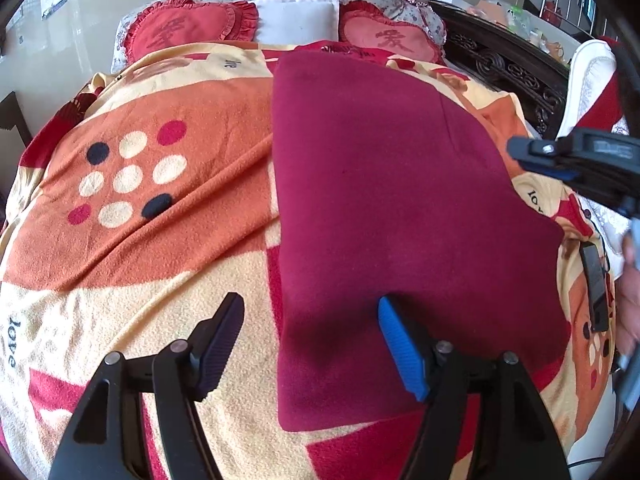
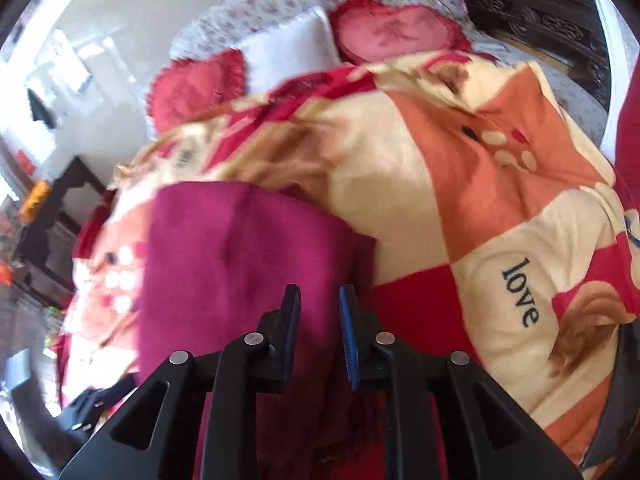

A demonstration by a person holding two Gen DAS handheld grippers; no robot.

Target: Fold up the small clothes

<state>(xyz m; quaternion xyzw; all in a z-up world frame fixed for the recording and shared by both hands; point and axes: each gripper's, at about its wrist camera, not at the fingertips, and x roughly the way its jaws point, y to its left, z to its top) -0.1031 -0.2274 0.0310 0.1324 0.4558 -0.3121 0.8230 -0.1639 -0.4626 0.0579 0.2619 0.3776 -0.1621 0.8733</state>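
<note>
A dark red cloth (image 1: 392, 200) lies flat on a bed, on top of a blanket (image 1: 152, 184) with orange, cream and red patches. The left gripper (image 1: 310, 312) hangs over the near end of the cloth with its jaws wide apart. Its blue finger (image 1: 400, 348) is above the cloth, and its black finger (image 1: 222, 336) is above the blanket, just beside the cloth's left edge. Nothing is pinched between them. The right gripper (image 2: 320, 304) is squeezed almost shut, and the dark red cloth shows in the thin gap between its jaws. I cannot tell if it is holding the cloth. Red heart pillows (image 1: 188, 26) sit at the far end of the bed.
</note>
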